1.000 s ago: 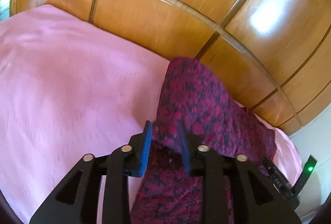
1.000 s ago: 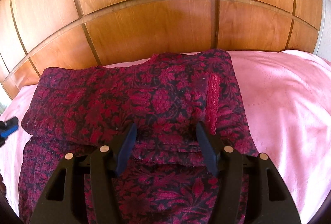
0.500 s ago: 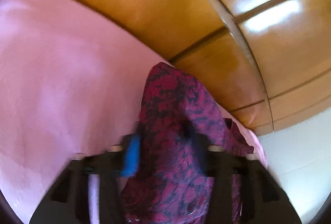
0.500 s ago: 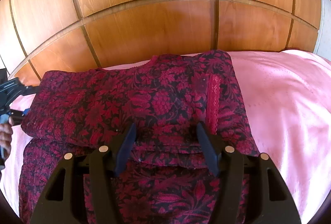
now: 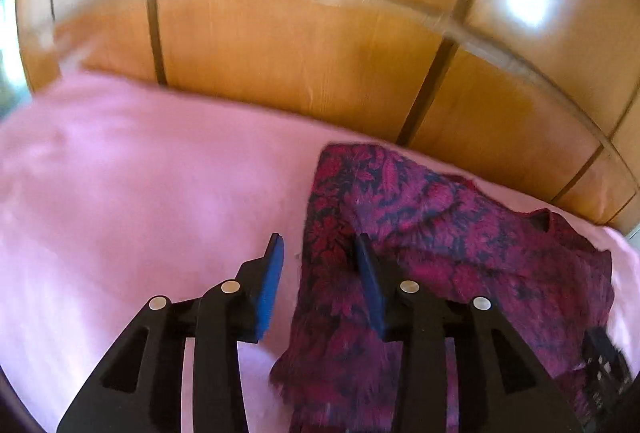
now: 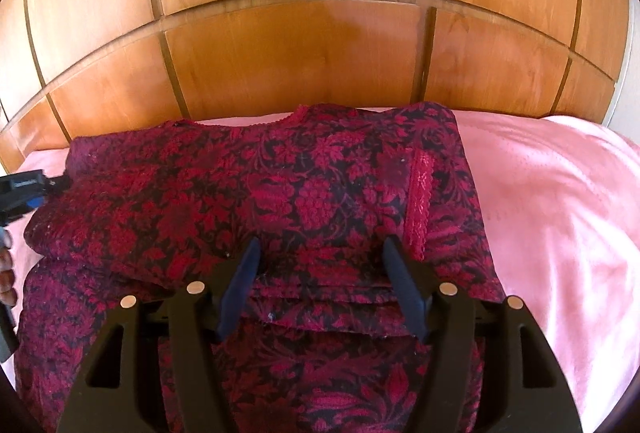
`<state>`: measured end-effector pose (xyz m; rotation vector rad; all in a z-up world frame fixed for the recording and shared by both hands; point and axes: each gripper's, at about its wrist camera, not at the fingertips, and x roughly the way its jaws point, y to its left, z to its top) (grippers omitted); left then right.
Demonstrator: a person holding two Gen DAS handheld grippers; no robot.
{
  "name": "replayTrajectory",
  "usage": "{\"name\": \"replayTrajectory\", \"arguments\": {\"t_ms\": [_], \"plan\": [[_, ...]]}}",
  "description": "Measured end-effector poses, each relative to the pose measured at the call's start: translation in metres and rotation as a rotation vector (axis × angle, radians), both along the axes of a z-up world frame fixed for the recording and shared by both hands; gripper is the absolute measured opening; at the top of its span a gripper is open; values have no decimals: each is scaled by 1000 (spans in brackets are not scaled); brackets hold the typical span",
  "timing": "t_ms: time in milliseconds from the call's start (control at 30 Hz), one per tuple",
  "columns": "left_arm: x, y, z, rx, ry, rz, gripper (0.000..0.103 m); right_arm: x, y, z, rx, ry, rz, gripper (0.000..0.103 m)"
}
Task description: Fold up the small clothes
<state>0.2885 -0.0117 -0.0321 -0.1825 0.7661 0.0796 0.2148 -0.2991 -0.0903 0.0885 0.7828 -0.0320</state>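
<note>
The left gripper [image 5: 318, 253] sits at the garment's [image 6: 256, 201] left edge, its jaws having just been opening, parted narrowly with the cloth's edge between them, unpinched. The dark red floral garment lies folded on the pink bed [image 6: 552, 201] (against a wooden headboard [image 6: 288, 49]). The right gripper [image 6: 320, 253] hovers wide above its folded hem.

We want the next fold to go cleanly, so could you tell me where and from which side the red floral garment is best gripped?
I would grip the red floral garment at its folded near hem, coming in low from the front with the right gripper. The stacked layers there form a thick, straight, free edge on the pink sheet.
</note>
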Motion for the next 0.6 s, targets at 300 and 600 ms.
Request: {"name": "replayTrajectory", "arguments": {"t_ms": [300,600], "plan": [[-43,-38,-26,109,8,-133,37,-1,-1,-1,13,-7,-1,64],[-85,-39,8,85,-70,-99,37,-2,-2,0,14,-10,-3,64]]}}
